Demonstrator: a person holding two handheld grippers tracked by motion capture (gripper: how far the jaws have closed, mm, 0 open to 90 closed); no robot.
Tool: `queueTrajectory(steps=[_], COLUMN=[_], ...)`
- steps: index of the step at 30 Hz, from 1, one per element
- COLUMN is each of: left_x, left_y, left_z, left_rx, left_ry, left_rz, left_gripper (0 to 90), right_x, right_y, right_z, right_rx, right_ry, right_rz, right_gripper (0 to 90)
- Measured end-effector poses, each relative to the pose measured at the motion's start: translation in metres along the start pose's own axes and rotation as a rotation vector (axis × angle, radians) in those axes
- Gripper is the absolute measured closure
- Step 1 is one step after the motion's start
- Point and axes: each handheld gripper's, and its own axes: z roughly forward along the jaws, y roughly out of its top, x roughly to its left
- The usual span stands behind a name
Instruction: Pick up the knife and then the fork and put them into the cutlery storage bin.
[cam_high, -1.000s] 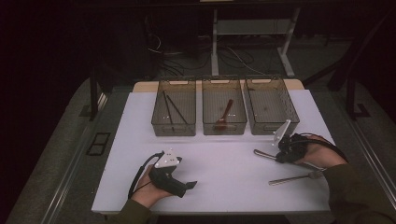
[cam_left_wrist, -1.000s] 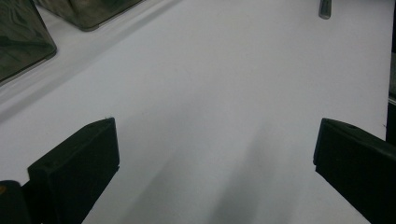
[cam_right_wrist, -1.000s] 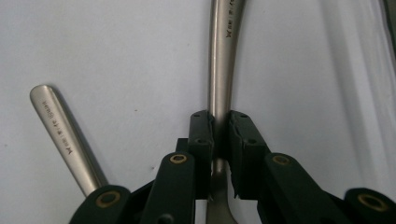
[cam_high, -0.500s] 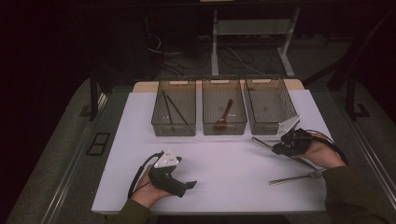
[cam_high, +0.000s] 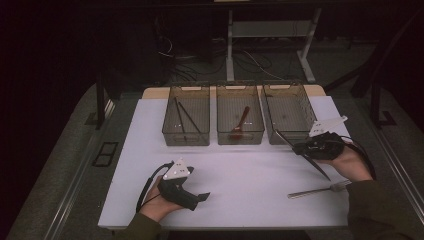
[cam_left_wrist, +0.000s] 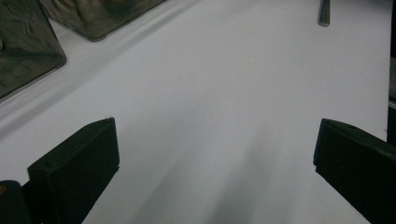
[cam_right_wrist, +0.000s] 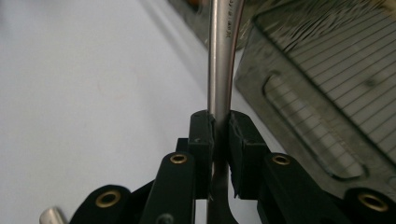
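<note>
**Knife lifted beside right bin — risk notes**

Right gripper (cam_high: 304, 148), at the right of the high view, is clamped on a metal table knife (cam_right_wrist: 220, 60). In the right gripper view the pads pinch the slim handle partway along its length, the long end running up and away toward the corner of the right bin (cam_high: 287, 116). In the high view the knife sits diagonal: one end near the bin's front left corner, the other trailing down-right below the hand.

Left gripper (cam_high: 200, 196), lower left of centre, rests on the table (cam_high: 250, 170) with jaws wide and nothing between them; the left gripper view shows bare white surface between the pads.

A fork (cam_high: 320, 189) lies on the table at lower right, just below the right hand (cam_high: 350, 162). The middle bin (cam_high: 240, 120) holds a reddish utensil; the left bin (cam_high: 186, 120) holds dark sticks, probably chopsticks.

Risks, as judged:
- Narrow grip on smooth round steel: the knife could pivot or slide between the pads if swung quickly.
- The far end is close to the bin wall; a low approach could catch the rim and lever the knife loose or shove the bin.
- The trailing end could clip the fork.

Pose: right hand raised off the table, gripper pointing up-left toward the bins; left forearm enters from the bottom edge.
</note>
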Motion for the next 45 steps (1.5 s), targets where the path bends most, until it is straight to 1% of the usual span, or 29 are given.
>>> queueTrajectory(steps=[4,9,10,11,13,18,20,22,24,26,28,34,39,45], left_x=[0.001,0.001,0.002,0.002,0.002,0.004,0.004,0.005,0.006,0.008,0.010,0.012,0.012,0.011], left_y=[0.000,-0.001,-0.001,-0.001,-0.001,-0.001,-0.001,-0.002,-0.002,-0.002,-0.003,-0.005,-0.003,-0.003], left_z=[-0.001,0.000,0.000,0.000,0.000,-0.001,-0.001,0.000,0.000,0.000,0.000,-0.001,-0.001,-0.001], left_rx=[-0.006,-0.007,-0.009,-0.012,-0.015,-0.021,-0.021,-0.022,-0.024,-0.025,-0.030,-0.031,-0.036,-0.035], left_ry=[0.000,-0.008,-0.008,-0.008,-0.006,-0.009,-0.010,-0.011,-0.013,-0.014,-0.014,-0.022,-0.026,-0.032], left_rz=[0.004,0.012,0.012,0.012,0.013,0.012,0.013,0.011,0.010,0.013,0.007,0.005,0.011,0.010], left_gripper=[0.0,0.0,0.0,0.0,0.0,0.0,0.0,0.0,0.0,0.0,0.0,0.0,0.0,0.0], right_x=[-0.003,-0.005,-0.005,-0.005,-0.006,-0.009,-0.009,-0.011,-0.012,-0.013,-0.014,-0.020,-0.030,-0.045], right_y=[0.000,0.000,0.000,-0.001,-0.001,-0.001,-0.001,-0.001,0.000,0.003,0.005,0.015,0.030,0.050], right_z=[-0.006,-0.011,-0.012,-0.012,-0.013,-0.018,-0.020,-0.022,-0.025,-0.028,-0.032,-0.042,-0.051,-0.055], right_rx=[-0.080,-0.181,-0.199,-0.214,-0.240,-0.307,-0.336,-0.364,-0.381,-0.392,-0.401,-0.437,-0.467,-0.466], right_ry=[-0.014,0.002,-0.003,0.000,-0.014,-0.026,-0.044,-0.051,-0.060,-0.077,-0.091,-0.135,-0.170,-0.206], right_rz=[0.037,0.090,0.104,0.114,0.135,0.183,0.209,0.230,0.249,0.251,0.253,0.274,0.286,0.280], right_gripper=[80.4,80.3,80.3,80.3,80.3,80.3,80.3,80.3,80.3,80.3,80.3,80.3,80.3,80.2])
